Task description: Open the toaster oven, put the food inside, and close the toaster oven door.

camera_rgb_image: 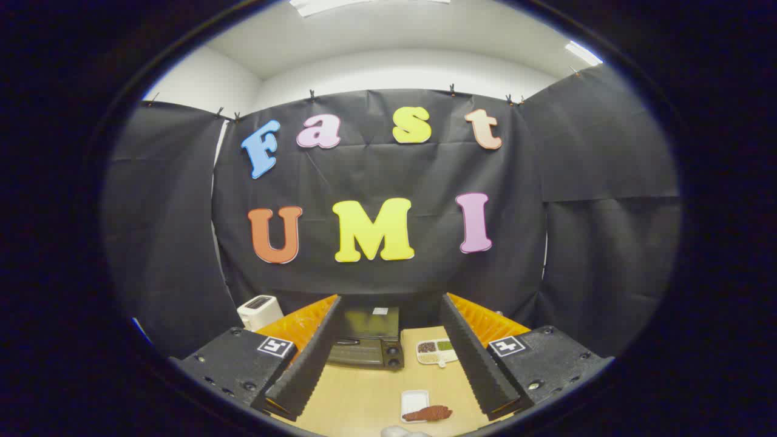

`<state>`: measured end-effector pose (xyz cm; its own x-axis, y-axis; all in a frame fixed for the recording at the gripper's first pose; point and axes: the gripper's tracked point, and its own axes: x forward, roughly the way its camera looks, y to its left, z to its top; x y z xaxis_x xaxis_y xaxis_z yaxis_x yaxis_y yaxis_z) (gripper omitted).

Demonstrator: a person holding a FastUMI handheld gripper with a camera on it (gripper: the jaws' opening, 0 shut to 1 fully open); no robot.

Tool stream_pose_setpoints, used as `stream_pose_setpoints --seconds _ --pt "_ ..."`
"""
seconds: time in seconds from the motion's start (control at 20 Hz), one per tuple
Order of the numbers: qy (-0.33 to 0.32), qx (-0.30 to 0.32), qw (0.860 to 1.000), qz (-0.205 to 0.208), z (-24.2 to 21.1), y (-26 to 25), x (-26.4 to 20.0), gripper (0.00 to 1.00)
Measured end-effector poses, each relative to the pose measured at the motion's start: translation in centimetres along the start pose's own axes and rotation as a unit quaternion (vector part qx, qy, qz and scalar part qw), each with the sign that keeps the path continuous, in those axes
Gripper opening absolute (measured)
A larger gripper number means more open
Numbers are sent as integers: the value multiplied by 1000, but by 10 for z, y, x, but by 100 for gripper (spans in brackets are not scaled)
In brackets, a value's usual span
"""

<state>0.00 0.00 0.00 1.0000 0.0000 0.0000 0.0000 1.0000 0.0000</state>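
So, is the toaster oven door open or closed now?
Closed: the toaster oven door stands upright against its front, beyond the open gripper.

One toaster oven [367, 344], two trays [414, 402].

Black cloth [376, 176] hangs as the booth's wall, in three panels: one straight ahead and one angled in on each side, clipped along the top edge. Above the cloth rise white room walls [206, 79] and a white ceiling [388, 30] with two bright light panels [583, 53]. Below, a pale wooden worktop [358, 394] runs up to the cloth.
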Motion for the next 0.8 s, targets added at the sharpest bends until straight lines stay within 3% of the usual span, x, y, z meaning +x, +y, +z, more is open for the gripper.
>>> stream_pose_setpoints --seconds 0.8 --pt "11 -20 1000 5 -15 22 33 100"
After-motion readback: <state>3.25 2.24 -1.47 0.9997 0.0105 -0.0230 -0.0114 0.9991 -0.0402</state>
